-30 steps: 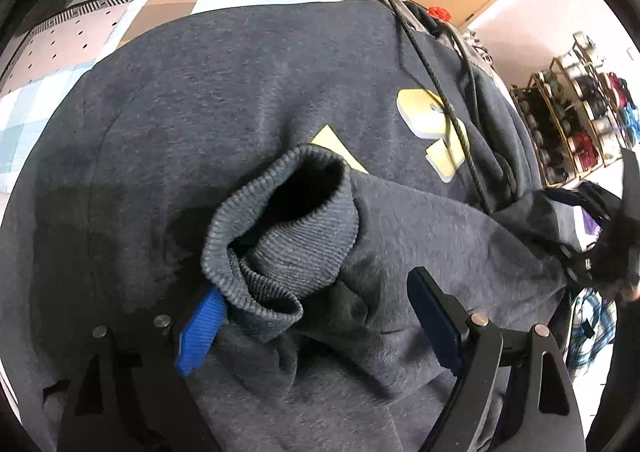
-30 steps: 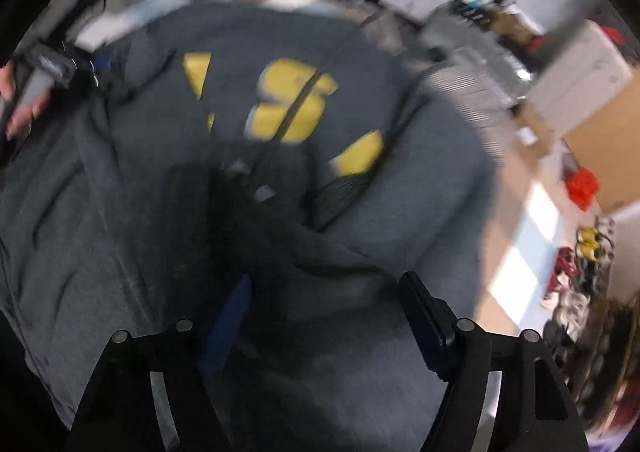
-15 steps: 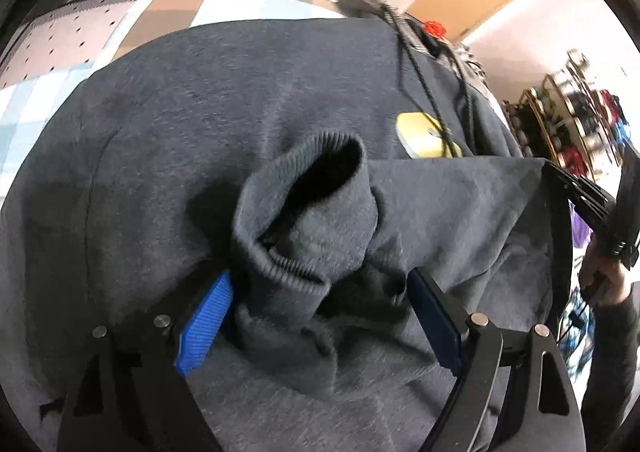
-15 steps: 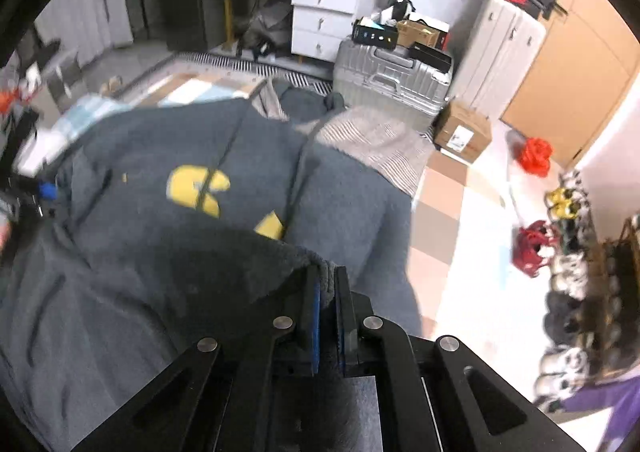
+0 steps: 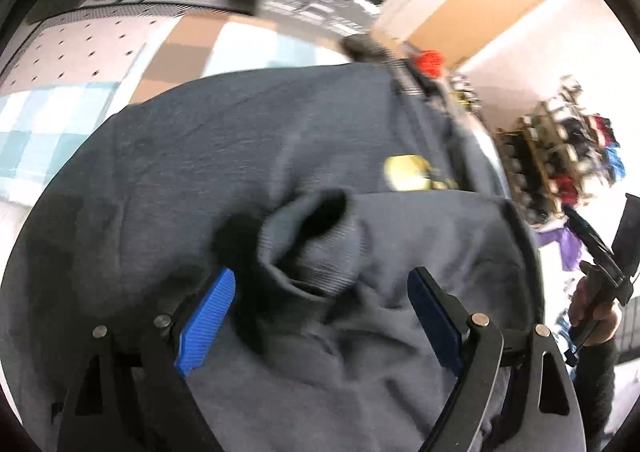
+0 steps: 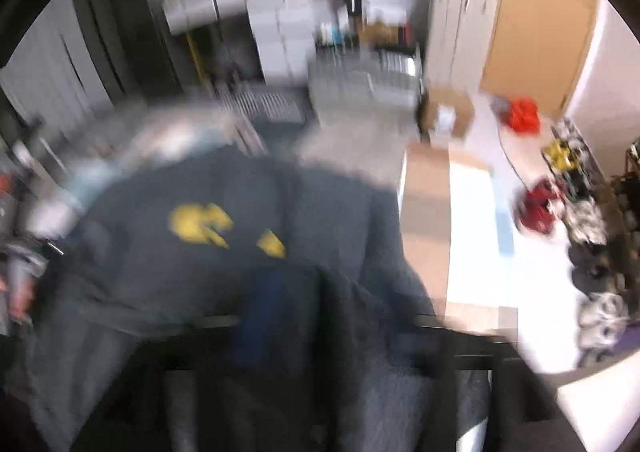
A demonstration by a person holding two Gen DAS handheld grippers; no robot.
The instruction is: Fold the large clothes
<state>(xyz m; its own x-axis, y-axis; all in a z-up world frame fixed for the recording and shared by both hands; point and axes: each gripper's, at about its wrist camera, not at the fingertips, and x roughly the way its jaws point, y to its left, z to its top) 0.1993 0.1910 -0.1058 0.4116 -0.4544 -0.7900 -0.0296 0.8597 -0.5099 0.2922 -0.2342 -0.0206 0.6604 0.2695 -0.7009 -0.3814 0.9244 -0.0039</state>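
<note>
Dark grey sweatshirt (image 5: 224, 156) with yellow print (image 5: 412, 172) lies spread on a checked floor mat (image 5: 60, 124), filling most of the left wrist view. Its ribbed sleeve cuff (image 5: 316, 244) stands bunched up, opening toward 12 o'clock, between the left gripper (image 5: 320, 312) fingers (image 5: 206, 320) but nearer the blue pad at 9 o'clock; pads don't press on it, fingers spread wide, cloth lying loose under them. Folded sleeve runs from the cuff toward 3 o'clock. At 3–4 o'clock a person's hand (image 5: 592, 304) holds the other gripper's handle beyond the sweatshirt edge.

Right wrist view is heavily blurred. Right gripper (image 6: 340, 332) fingers are opening, wide apart; sweatshirt folds lie below and between them, contact unclear. Yellow print sits at 10–11 o'clock from the fingers. Silver suitcase (image 6: 360, 80) and cardboard box (image 6: 448, 112) stand at 12–1 o'clock past the sweatshirt.
</note>
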